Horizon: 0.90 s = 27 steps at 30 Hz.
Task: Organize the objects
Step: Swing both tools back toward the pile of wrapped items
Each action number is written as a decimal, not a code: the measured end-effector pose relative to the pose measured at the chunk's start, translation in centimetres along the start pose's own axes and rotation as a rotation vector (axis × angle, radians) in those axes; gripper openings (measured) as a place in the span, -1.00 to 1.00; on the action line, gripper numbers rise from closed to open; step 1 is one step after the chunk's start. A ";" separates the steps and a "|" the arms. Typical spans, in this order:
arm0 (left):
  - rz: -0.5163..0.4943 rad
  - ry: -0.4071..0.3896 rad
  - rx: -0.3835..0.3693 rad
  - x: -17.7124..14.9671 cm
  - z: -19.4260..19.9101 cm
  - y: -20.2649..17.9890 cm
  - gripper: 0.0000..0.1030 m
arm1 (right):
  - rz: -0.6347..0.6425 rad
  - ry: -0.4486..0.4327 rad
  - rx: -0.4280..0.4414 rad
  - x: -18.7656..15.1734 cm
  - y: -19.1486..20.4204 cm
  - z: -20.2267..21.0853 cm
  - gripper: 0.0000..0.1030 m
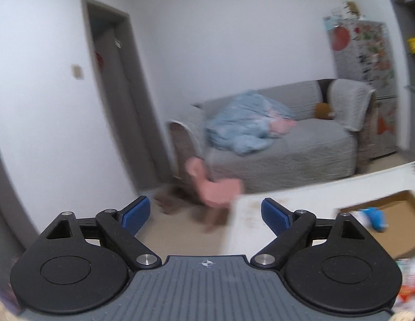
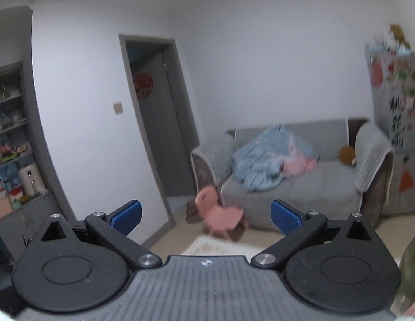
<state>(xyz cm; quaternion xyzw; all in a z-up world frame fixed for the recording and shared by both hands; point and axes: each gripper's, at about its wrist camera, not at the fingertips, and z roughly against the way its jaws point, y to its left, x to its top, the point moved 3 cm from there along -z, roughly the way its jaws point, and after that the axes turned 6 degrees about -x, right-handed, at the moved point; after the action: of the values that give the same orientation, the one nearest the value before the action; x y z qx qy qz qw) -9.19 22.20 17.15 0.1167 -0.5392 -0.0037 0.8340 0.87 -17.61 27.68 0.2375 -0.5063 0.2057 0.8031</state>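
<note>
My left gripper (image 1: 206, 214) is open, its blue pads wide apart with nothing between them, and it points out over the room above the corner of a white table (image 1: 301, 195). On that table at the right lies an open cardboard box (image 1: 394, 208) with a blue and white object (image 1: 376, 218) in it. Colourful packets (image 1: 410, 283) show at the lower right edge. My right gripper (image 2: 206, 215) is open too and holds nothing; it faces the room, with a strip of the white table (image 2: 221, 246) just below its fingers.
A grey sofa (image 1: 287, 144) with a blue blanket (image 1: 247, 123) stands ahead, a small pink chair (image 1: 215, 184) in front of it. A dark door (image 2: 159, 123) is at left, shelves (image 2: 12, 139) at far left, a sticker-covered fridge (image 1: 368, 75) at right.
</note>
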 end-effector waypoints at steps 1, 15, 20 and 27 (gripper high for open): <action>0.007 0.018 -0.048 -0.8 -0.4 -1.6 0.81 | 0.013 0.037 -0.020 -3.1 -0.3 -1.7 0.99; -0.082 0.347 -0.483 -14.3 -12.4 -28.0 0.82 | -0.002 0.316 -0.133 -29.0 -4.6 -16.2 0.99; -0.029 0.414 -0.509 -16.2 -13.3 -27.0 0.81 | -0.022 0.432 -0.091 -31.3 -4.4 -17.2 0.99; -0.009 0.440 -0.557 -16.2 -12.7 -25.7 0.80 | -0.089 0.523 -0.090 -33.7 -4.6 -17.0 0.53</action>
<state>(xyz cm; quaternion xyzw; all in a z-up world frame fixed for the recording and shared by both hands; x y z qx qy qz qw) -1.48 1.78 -7.44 -0.1149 -0.3243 -0.1291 0.9301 2.09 -14.31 -10.19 0.1626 -0.2795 0.2016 0.9245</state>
